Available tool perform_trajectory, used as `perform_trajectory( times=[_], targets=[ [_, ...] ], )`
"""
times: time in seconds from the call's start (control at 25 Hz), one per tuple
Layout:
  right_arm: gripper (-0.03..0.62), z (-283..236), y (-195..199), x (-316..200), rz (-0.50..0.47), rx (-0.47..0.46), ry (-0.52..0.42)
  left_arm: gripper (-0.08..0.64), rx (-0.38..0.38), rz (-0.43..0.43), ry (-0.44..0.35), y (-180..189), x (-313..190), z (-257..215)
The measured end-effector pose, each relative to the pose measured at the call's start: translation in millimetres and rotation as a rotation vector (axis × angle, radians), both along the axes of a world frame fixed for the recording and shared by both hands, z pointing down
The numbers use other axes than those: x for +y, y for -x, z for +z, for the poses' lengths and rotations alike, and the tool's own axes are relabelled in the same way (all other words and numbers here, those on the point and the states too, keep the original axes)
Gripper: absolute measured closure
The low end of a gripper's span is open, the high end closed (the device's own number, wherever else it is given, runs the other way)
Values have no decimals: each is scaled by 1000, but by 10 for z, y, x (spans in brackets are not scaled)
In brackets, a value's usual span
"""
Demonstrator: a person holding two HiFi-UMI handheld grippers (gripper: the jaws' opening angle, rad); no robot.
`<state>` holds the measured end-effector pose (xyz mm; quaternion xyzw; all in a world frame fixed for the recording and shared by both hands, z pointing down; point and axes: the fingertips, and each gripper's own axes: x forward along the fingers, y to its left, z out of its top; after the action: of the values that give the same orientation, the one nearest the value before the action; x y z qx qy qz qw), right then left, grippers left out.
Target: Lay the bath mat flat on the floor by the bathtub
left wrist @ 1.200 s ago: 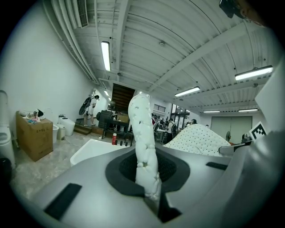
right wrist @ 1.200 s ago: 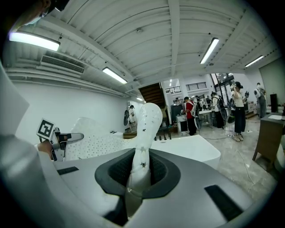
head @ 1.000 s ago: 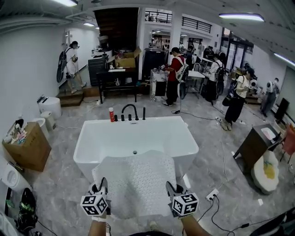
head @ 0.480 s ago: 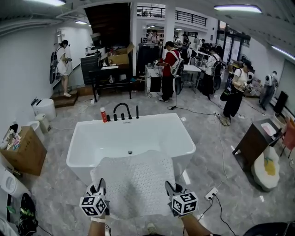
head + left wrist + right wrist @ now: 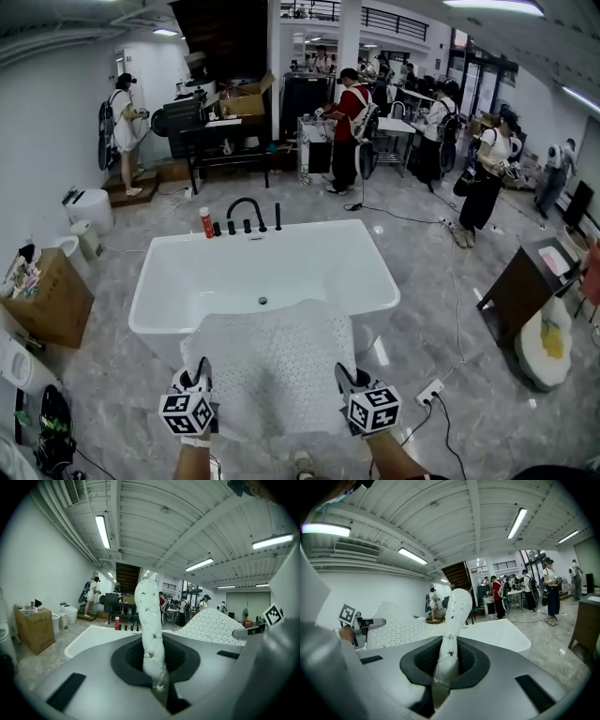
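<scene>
A white, dotted bath mat [image 5: 270, 366] hangs spread between my two grippers, its far end draped over the near rim of the white bathtub [image 5: 187, 272]. My left gripper [image 5: 200, 384] is shut on the mat's near left corner, which stands up as a folded edge [image 5: 149, 630] between its jaws. My right gripper [image 5: 345, 384] is shut on the near right corner, seen as a folded edge [image 5: 451, 630] in the right gripper view. The mat's surface [image 5: 211, 625] bulges between both hands.
A black faucet [image 5: 244, 214] and a red bottle [image 5: 205, 222] stand on the tub's far rim. A cardboard box [image 5: 42, 305] and a toilet [image 5: 86, 208] are at left, a dark cabinet [image 5: 525, 291] at right. A power strip [image 5: 429, 392] with cables lies right of me. Several people stand farther back.
Both grippers have pulled the mat toward me, and more of it now lies off the tub rim. The tub sits farther up and away in the head view.
</scene>
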<state>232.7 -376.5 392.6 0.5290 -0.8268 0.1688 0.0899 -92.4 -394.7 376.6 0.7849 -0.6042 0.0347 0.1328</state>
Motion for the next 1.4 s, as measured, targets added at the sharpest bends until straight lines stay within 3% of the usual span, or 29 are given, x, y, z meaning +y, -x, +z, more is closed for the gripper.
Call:
perform_trajectory(
  times=[0.24,0.92,1.4],
  targets=[
    [542,75,-115,-202,-8,11,-3,525,-2,-4,-10,-102,-139,46],
    [543,400,281,-639,-13,6,36,525,-8,-56,26,324,-456,351],
    [543,730,216,-935,5,5,55,525,-25,-77,29,322,-676,625]
  ],
)
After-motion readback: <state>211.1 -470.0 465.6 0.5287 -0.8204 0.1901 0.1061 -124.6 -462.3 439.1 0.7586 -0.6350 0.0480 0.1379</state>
